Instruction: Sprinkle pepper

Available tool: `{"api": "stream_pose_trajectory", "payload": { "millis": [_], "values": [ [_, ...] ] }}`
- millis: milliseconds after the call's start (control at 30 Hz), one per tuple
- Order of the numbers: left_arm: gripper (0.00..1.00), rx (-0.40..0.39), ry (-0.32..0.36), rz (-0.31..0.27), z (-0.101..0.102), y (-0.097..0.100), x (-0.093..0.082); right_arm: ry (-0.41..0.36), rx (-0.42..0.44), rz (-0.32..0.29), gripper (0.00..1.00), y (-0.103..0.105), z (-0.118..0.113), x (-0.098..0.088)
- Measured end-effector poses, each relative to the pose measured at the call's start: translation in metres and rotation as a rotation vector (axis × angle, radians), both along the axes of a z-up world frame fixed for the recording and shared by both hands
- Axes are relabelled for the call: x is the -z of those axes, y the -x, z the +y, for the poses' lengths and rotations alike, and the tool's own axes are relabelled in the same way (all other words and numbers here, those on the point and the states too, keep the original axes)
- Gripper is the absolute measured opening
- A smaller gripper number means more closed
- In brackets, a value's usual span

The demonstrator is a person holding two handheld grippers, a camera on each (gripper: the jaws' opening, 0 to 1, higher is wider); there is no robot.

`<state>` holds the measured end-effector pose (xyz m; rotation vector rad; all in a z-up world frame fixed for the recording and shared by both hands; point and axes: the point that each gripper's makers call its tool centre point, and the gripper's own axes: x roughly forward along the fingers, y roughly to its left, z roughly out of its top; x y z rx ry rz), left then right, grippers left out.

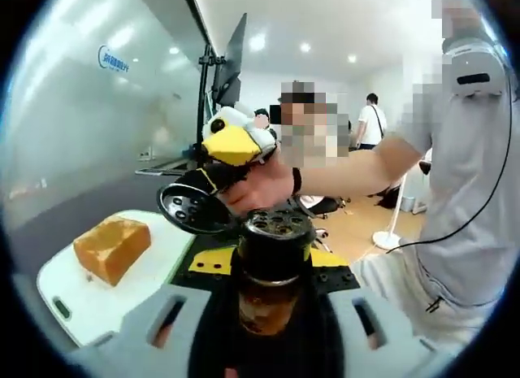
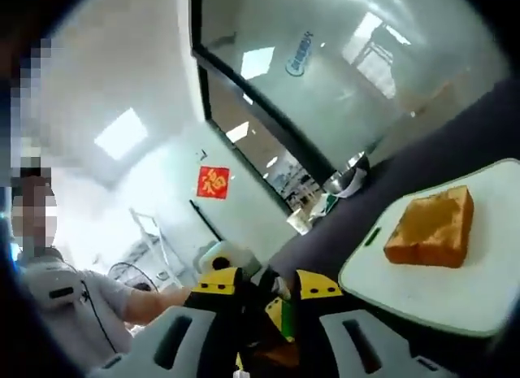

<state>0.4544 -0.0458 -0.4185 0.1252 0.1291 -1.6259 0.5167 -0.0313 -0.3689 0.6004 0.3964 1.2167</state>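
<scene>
Nearest the lens in the left gripper view, your left hand-held gripper [image 1: 268,301] is clamped on the pepper jar [image 1: 272,272]: its grey jaws press the amber glass body from both sides, and the jar stands upright between them with its dark perforated top [image 1: 276,222] facing the camera. Just behind the jar, your right hand-held gripper [image 1: 199,203] comes in from the right, held in your hand [image 1: 260,187], with a round black cap [image 1: 193,207] at its tip, beside and slightly above the jar's top. I cannot tell from this view whether the cap is gripped or only resting there.

In the right gripper view, the yellow-and-black jaws of your right hand-held gripper [image 2: 258,301] stand close together with something dark between them; I cannot tell what it is, nor whether the jaws are clamped on it.

A slab of toast [image 1: 112,246] lies on a white cutting board [image 1: 89,301], well to the left of the jar in the left gripper view; the right gripper view shows the same toast [image 2: 431,226] and board [image 2: 455,293] on a dark surface [image 2: 479,138].
</scene>
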Motion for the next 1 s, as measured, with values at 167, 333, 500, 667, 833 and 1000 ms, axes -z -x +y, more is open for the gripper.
{"api": "stream_pose_trajectory", "payload": {
  "millis": [167, 333, 500, 667, 833, 1000],
  "values": [
    [0.21, 0.006, -0.002, -0.007, -0.001, 0.003, -0.001, 0.121, -0.044, -0.011, 0.16, 0.002, 0.009, 0.012],
    [0.21, 0.008, -0.014, -0.015, -0.001, 0.004, 0.0, 0.163, -0.071, -0.02, 0.11, 0.002, 0.014, 0.011],
    [0.21, 0.006, -0.014, -0.018, -0.001, 0.004, 0.0, 0.22, -0.104, -0.082, 0.02, 0.008, 0.017, 0.007],
    [0.21, 0.003, -0.01, -0.015, -0.001, 0.003, 0.001, 0.333, -0.072, -0.313, 0.0, 0.011, 0.017, -0.004],
    [0.21, 0.004, -0.003, -0.02, -0.001, 0.003, 0.001, 0.509, 0.016, -0.565, 0.0, 0.017, 0.015, -0.012],
    [0.21, 0.006, 0.003, -0.024, -0.001, 0.003, 0.001, 0.685, 0.09, -0.836, 0.0, 0.027, 0.015, -0.019]
  ]
}}
